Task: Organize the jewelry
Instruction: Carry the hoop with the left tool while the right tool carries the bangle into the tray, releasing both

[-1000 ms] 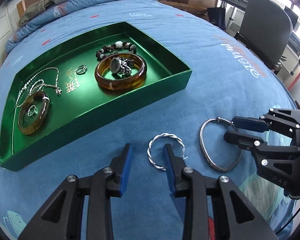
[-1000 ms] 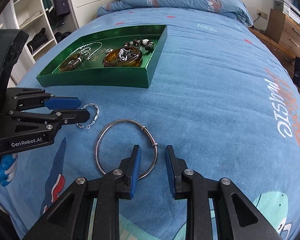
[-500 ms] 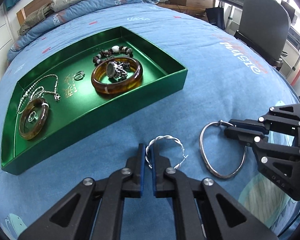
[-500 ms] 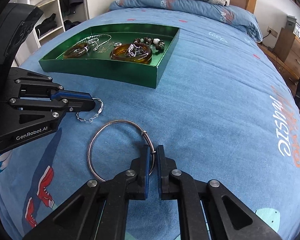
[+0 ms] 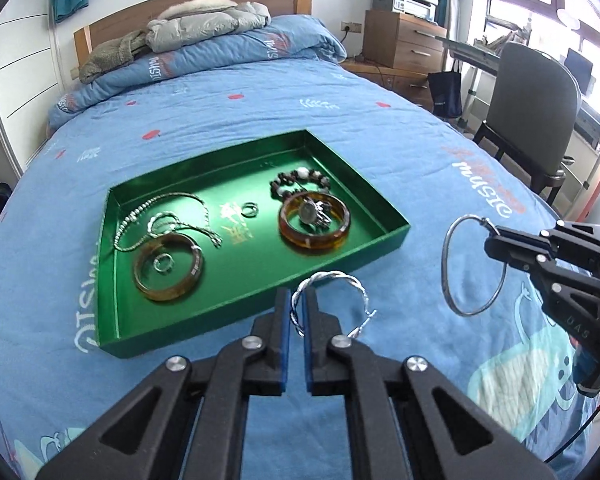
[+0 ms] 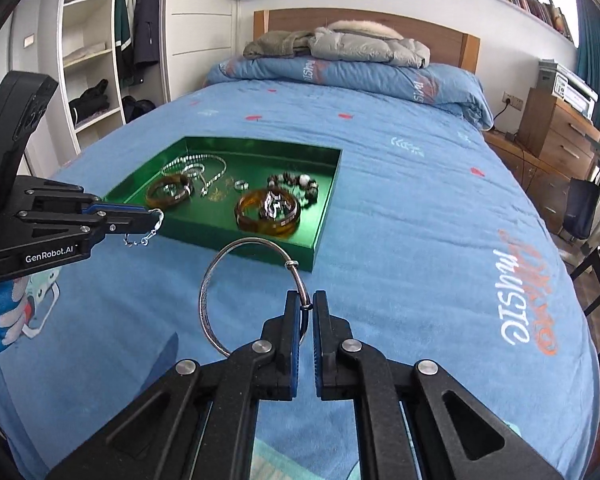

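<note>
My left gripper [image 5: 297,300] is shut on a twisted silver bangle [image 5: 332,277], held in the air above the blue bedspread, just in front of the green tray [image 5: 260,298]. To its right, my right gripper [image 6: 307,300] is shut on a large plain silver hoop bangle [image 6: 220,258], also lifted off the bed. The same hoop bangle [image 5: 446,264] hangs from the right gripper [image 5: 490,242] in the left wrist view. Inside the tray lie two amber bangles [image 5: 314,236], a silver chain [image 5: 160,210], a bead bracelet [image 5: 300,180] and small rings.
The blue bedspread [image 6: 400,208] stretches all around the tray. A folded duvet and jackets [image 6: 340,52] lie at the headboard. A wooden drawer unit [image 6: 556,132] and a grey chair [image 5: 532,104] stand beside the bed, and an open wardrobe [image 6: 96,60] at the left.
Both grippers closed on their bangles, which lay on the bedspread, and lifted them off it. Both views now tilt up and show more of the room.
</note>
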A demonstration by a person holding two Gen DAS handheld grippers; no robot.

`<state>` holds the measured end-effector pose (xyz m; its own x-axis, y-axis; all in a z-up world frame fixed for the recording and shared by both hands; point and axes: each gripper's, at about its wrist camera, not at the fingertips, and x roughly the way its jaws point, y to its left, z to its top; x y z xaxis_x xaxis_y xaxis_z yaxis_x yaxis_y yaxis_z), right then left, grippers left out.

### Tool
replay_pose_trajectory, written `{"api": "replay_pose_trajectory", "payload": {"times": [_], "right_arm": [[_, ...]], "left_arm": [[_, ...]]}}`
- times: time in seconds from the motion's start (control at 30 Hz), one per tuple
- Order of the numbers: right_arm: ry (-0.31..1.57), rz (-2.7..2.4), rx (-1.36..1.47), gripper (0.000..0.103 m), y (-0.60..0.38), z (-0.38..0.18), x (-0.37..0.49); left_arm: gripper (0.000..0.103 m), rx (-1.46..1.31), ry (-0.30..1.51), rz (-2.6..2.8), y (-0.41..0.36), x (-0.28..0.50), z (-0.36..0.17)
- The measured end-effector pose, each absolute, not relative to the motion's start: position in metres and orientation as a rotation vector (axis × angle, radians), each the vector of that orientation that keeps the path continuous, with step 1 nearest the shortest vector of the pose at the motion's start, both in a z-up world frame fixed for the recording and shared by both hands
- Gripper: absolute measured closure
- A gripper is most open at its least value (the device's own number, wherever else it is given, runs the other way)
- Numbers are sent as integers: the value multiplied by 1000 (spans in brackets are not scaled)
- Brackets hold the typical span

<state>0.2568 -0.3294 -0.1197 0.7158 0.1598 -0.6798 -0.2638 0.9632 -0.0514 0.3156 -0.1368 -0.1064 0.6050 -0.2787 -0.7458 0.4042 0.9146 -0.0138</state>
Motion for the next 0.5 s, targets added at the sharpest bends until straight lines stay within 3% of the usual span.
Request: {"api": "replay_pose_trajectory", "payload": {"times": [0.23,0.5], "right_arm": [[683,204,-73,97,-301,-93,332],[758,193,4,97,-266,-124,435]], "left_arm": [[98,95,847,-302,-98,391,-100],[98,87,916,-271,-98,468,-130]]}}
